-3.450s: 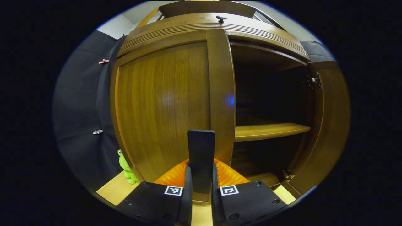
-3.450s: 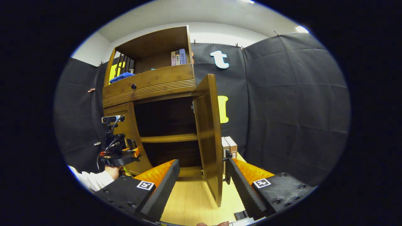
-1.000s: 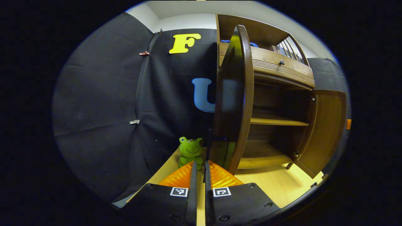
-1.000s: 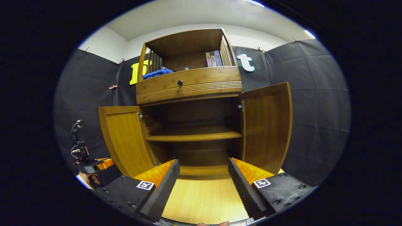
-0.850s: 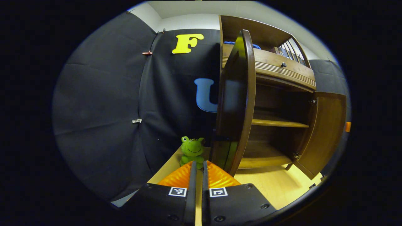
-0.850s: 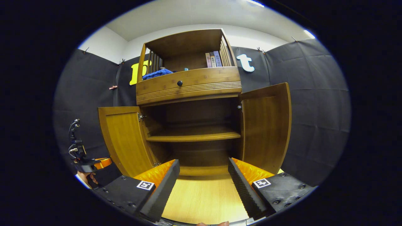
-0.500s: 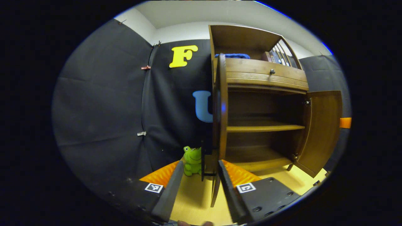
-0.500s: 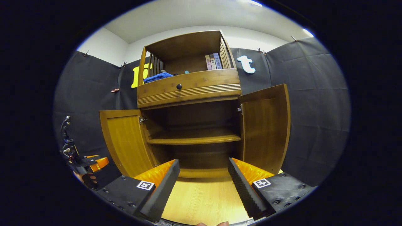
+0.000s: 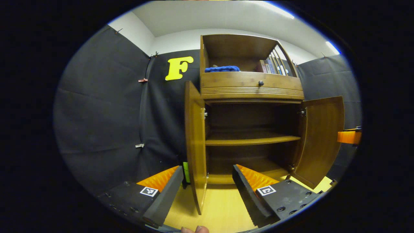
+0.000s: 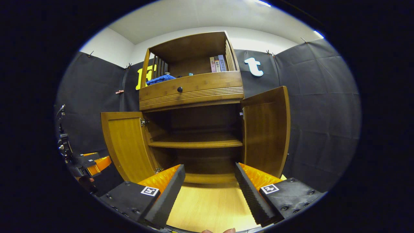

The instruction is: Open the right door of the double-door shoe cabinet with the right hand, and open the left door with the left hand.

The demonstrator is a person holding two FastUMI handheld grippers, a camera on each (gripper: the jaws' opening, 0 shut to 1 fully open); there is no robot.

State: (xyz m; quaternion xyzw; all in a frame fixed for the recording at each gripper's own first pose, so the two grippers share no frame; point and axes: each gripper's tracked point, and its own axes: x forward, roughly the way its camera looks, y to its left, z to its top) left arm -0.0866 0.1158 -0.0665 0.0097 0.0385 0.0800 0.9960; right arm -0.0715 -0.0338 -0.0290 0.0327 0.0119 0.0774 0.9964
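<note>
At the centre of the right gripper view stands the shoe cabinet (image 10: 194, 129), a warm brown wooden piece on a pale wooden tabletop (image 10: 210, 207). Both doors are swung wide: the left door (image 10: 127, 145) angles out to the left of the frame, the right door (image 10: 265, 129) to the right, each showing its inner panel. Between them the dark interior is bare, crossed by one shelf (image 10: 197, 142) at mid-height. Above the opening runs a drawer front with a small dark knob (image 10: 179, 89), and over that an open compartment holds a blue cloth (image 10: 160, 78) and a few upright books (image 10: 217, 64). The right tongs (image 10: 209, 181), at the bottom of that frame, are spread wide and hold nothing, well short of the cabinet. At the lower left edge the other gripper shows.

From the left gripper view, the left door (image 9: 195, 145) appears nearly edge-on at centre. The left tongs (image 9: 207, 184) are spread, one finger on each side of the door's lower edge, apart from it. A green toy (image 9: 186, 171) peeks out just behind the door.
</note>
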